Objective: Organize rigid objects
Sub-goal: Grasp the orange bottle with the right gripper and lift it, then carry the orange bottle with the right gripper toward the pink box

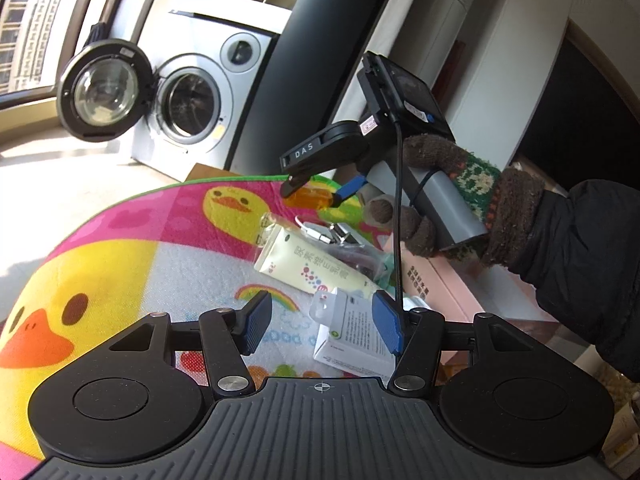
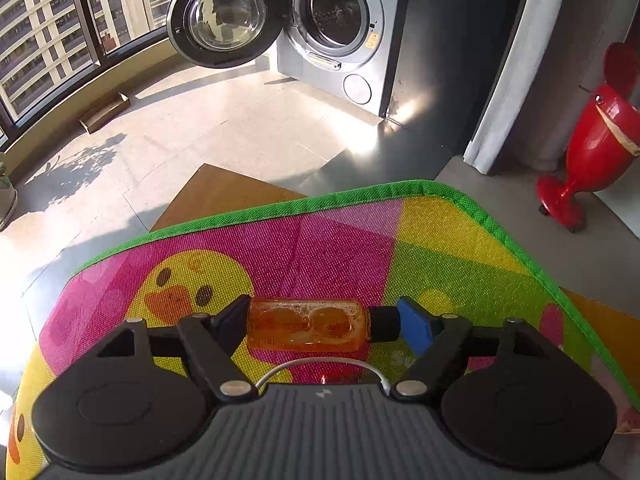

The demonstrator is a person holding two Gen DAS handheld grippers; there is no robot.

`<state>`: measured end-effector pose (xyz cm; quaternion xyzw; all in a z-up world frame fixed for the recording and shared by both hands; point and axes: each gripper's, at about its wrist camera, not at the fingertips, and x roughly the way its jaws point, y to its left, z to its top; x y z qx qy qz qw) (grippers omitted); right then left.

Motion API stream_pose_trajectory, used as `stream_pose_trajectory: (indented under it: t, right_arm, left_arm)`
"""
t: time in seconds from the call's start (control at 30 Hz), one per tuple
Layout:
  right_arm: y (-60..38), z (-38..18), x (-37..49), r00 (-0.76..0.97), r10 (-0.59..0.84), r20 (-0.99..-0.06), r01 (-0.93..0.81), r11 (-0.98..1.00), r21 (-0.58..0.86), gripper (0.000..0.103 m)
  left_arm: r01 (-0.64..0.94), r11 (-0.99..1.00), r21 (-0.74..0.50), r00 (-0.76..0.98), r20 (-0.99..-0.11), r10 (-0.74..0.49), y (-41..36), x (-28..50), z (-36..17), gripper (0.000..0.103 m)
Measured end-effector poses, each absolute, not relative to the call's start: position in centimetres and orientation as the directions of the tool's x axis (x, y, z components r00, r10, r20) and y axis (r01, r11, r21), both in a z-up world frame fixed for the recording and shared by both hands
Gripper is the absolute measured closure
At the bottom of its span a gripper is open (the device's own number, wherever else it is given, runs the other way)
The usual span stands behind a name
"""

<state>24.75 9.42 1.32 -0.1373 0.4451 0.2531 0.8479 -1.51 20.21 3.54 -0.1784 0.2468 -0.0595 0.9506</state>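
My right gripper (image 2: 320,322) is clamped endwise on a small amber bottle (image 2: 307,329), one pad on its base, the other on its dark cap, holding it level above the duck-print mat (image 2: 440,240) near the mat's far green edge. My left gripper (image 1: 322,322) hangs with its jaws spread and nothing between them, over a white box (image 1: 352,340). Beside that box lie a cream tube (image 1: 304,264) and a pink box (image 1: 448,284), toward the mat's right edge.
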Motion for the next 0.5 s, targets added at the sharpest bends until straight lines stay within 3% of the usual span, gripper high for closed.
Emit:
stream_pose_trajectory:
  t: [0.17,0.27,0.33,0.5]
  right_arm:
    - [2.4,6.5,16.2,0.516,0.419,-0.747,-0.619,0.785,0.012,0.025]
    - [-3.3,8.1,9.5,0.655,0.366,-0.661,-0.589,0.795,-0.144,0.025]
    - [-7.5,8.2,5.5,0.730,0.328,-0.600,-0.546,0.808,-0.221,0.025]
    - [-17.0,6.8,0.5,0.763,0.259,-0.593,-0.429,0.888,-0.164,0.025]
  left_arm:
    - [0.136,0.946,-0.294,0.848,-0.459,-0.264,16.8,-1.3,4.5,0.042]
    - [0.198,0.943,-0.268,0.822,-0.478,-0.309,14.1,-0.2,4.9,0.043]
    - [0.204,0.939,-0.275,0.810,-0.492,-0.320,12.7,1.1,4.9,0.050]
    - [0.126,0.957,-0.262,0.783,-0.566,-0.258,9.5,5.9,3.9,0.050]
